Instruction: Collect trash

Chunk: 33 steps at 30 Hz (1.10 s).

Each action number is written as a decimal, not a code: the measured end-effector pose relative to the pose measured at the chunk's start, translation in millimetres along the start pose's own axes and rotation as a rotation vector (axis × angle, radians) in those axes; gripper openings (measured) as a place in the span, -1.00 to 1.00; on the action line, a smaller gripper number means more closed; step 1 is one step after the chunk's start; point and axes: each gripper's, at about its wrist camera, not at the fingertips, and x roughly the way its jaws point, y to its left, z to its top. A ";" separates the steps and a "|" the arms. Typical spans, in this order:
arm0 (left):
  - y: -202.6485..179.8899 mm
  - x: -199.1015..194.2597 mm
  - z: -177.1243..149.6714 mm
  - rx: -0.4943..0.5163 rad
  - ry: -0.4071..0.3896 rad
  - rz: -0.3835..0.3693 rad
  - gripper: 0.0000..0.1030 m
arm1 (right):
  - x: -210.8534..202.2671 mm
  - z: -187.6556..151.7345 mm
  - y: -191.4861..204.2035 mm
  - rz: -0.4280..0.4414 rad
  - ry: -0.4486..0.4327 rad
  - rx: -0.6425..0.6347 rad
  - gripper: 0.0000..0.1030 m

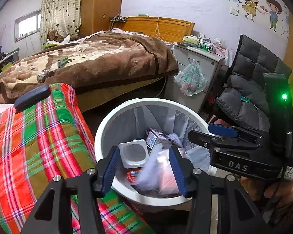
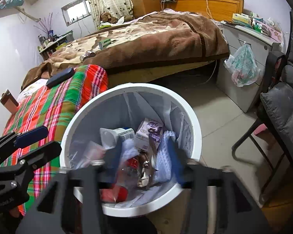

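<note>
While the left wrist view looks down into the round white plastic bin (image 1: pixel 104 134), the left gripper (image 1: pixel 144 170) hangs over it with jaws parted and nothing between them; a white square tub (image 1: pixel 133 154) and purple carton (image 1: pixel 156 137) lie inside at twelve o'clock. From the right wrist view, the right gripper (image 2: pixel 146 165), blurred, stands wide and empty over crumpled wrappers (image 2: pixel 144 167). Releasing well means staying inside the rim, then lifting clear without snagging the thin plastic liner (image 2: pixel 175 115).

Bed (image 2: pixel 156 44) under brown blanket, grey cabinet (image 2: pixel 250 58) — tiled floor (image 2: pixel 214 117)
</note>
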 end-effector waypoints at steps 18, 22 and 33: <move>-9.1 -59.4 -28.4 -0.037 -0.110 0.157 0.21 | -53.9 -25.8 15.8 -0.037 -0.131 0.006 0.16; -16.4 -74.3 -41.5 -0.032 -0.133 0.222 0.21 | -67.5 -35.7 22.5 -0.073 -0.179 -0.004 0.16; -25.9 -100.6 -70.6 -0.068 -0.162 0.207 0.21 | -83.8 -62.5 37.4 -0.106 -0.239 -0.010 0.16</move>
